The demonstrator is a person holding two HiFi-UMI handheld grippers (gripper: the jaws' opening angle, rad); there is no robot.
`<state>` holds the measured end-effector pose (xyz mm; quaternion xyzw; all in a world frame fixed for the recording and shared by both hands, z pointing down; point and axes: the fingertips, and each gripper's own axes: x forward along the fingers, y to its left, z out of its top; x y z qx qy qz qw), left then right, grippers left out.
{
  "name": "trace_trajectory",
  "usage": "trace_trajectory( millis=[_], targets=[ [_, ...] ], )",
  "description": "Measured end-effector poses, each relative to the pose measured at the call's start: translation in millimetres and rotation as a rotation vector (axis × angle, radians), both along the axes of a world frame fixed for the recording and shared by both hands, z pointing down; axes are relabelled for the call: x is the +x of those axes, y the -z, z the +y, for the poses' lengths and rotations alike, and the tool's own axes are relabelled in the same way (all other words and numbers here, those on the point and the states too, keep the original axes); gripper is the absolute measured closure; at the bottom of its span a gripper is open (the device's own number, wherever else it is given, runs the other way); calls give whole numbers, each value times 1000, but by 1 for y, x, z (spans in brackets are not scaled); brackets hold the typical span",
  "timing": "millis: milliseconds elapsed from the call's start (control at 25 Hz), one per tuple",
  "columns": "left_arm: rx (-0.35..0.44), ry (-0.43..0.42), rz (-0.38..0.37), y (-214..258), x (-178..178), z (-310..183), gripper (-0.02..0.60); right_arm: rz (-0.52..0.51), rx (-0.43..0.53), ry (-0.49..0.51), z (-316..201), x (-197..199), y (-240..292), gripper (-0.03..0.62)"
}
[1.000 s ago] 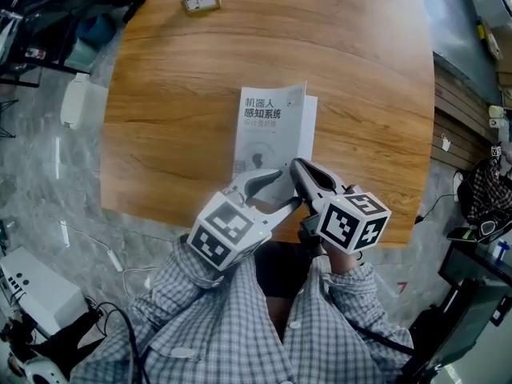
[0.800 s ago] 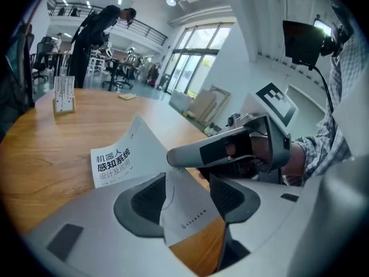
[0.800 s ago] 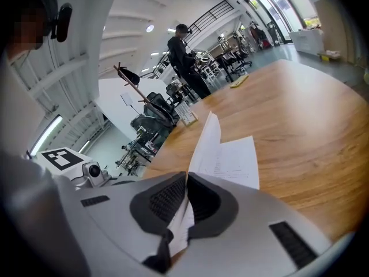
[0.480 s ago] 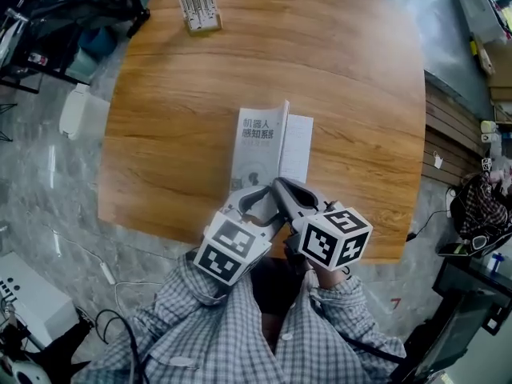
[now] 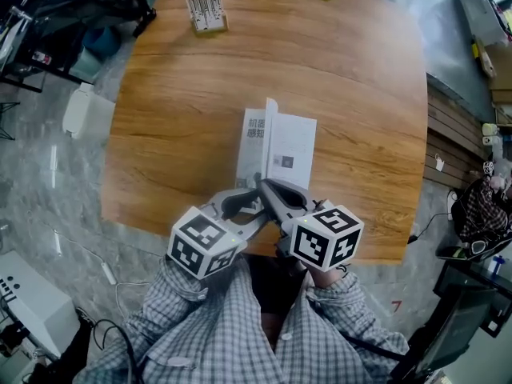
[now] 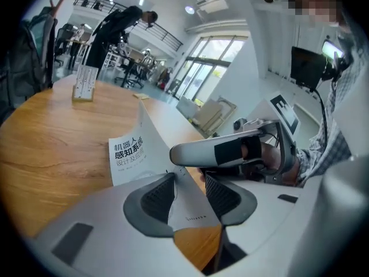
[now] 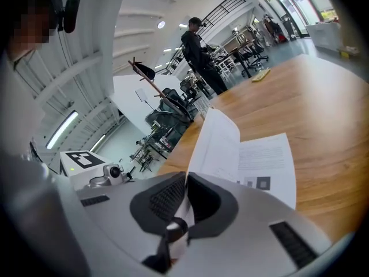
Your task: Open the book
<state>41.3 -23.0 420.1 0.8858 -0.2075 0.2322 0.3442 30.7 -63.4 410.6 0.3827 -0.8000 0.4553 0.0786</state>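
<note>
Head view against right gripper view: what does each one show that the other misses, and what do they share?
Head view only: the title printed on the cover, and the right tongs seen from above. Right gripper view only: their pads shut on the cover's edge, and a person standing behind. Both: the book's first page and the wooden table.

Rounded wooden table (image 5: pixel 192 126), grey marbled floor (image 5: pixel 48 174), tall windows (image 6: pixel 203 74), ceiling lights (image 6: pixel 189 9), office chairs (image 7: pixel 173 109)
</note>
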Motion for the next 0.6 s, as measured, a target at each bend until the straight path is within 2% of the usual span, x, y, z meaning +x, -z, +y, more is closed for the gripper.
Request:
trace_trajectory(
  millis=[120, 280, 400, 600],
  targets=[
    [-26, 31, 55, 4, -15, -2, 428, -20, 10, 28, -1, -15, 4, 565],
    [-59, 86, 94, 4, -38, -3, 471, -31, 23, 68, -1, -36, 5, 565],
    [-79, 137, 99, 3, -55, -4, 513, -40, 30, 98, -2, -52, 5, 565],
    [-82, 192, 78, -4, -86, -10, 528, -44, 43, 150, -8, -84, -1, 565]
  ],
)
